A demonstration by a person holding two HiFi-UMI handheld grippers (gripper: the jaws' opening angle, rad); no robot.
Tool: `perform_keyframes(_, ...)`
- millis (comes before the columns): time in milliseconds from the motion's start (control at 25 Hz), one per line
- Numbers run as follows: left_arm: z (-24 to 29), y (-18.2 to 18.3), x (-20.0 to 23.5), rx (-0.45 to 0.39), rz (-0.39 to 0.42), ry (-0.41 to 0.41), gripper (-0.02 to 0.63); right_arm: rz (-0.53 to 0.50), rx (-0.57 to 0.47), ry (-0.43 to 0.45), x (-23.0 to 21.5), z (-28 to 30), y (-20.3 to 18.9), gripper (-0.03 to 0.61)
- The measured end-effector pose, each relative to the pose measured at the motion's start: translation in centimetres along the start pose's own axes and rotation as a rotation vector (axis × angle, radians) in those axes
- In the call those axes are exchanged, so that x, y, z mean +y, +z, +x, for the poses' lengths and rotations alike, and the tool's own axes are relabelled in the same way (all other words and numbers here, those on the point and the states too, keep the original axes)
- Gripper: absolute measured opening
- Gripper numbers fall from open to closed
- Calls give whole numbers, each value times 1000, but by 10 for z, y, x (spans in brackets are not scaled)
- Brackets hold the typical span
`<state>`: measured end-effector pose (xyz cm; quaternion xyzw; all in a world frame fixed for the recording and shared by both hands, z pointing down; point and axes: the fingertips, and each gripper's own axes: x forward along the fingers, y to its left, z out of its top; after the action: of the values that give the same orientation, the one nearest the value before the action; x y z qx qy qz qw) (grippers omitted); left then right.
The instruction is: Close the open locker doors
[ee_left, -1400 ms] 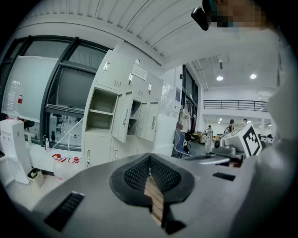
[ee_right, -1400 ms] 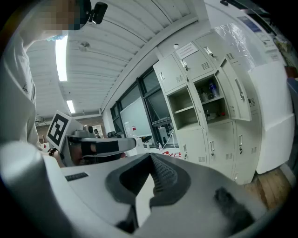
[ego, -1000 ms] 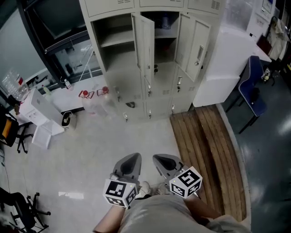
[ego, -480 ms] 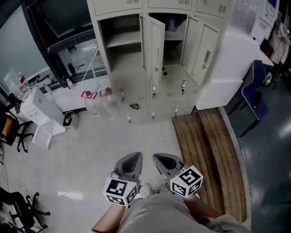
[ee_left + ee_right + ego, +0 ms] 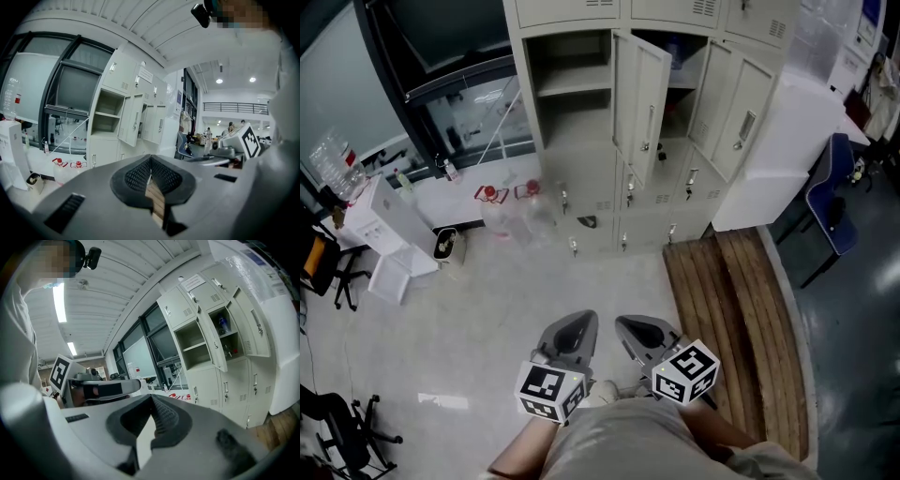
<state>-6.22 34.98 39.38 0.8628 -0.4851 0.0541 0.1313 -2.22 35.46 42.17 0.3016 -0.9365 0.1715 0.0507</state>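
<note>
A bank of beige lockers stands across the floor ahead of me. The left upper compartment is open and empty, and its door swings out toward me. Two more doors hang open on the right, by a compartment holding a blue item. In the left gripper view the lockers lie ahead at the left; in the right gripper view the open doors are up at the right. My left gripper and right gripper are side by side low in front of me, both shut and empty, far from the lockers.
A wooden slatted platform lies on the floor at the right. Beside the lockers are a white cabinet and a blue chair. Clear bottles with red caps sit left of the lockers, with a white box and office chairs further left.
The lockers have shifted rightward and slightly lower in the head view and look a little nearer. Both grippers keep the same pose, shut.
</note>
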Motion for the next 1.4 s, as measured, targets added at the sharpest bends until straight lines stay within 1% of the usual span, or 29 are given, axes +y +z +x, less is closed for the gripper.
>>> perform_keyframes(240, -15, -1, 21, -14, -12, 12, 17, -6, 6, 22, 18, 21, -1, 28)
perform_keyframes(400, -22, 0, 32, -26, 20, 37, 17, -8, 16, 29, 26, 31, -4, 28)
perform_keyframes(640, -18, 1, 40, -30, -13, 13, 17, -5, 11, 11, 26, 33, -2, 28)
perform_keyframes(960, 4, 2, 46, -28, -17, 4, 17, 16, 8, -7, 0, 39, -1, 28)
perform_keyframes(1240, 48, 4, 68, -16, -31, 23, 17, 28, 7, 19, -41, 69, 9, 28)
perform_keyframes(1280, 57, 6, 73, -14, -24, 30, 17, 25, 6, 22, -49, 75, 12, 28)
perform_keyframes(1400, 90, 20, 86, -15, 46, 47, 17, 10, -4, 32, -78, 93, 31, 28)
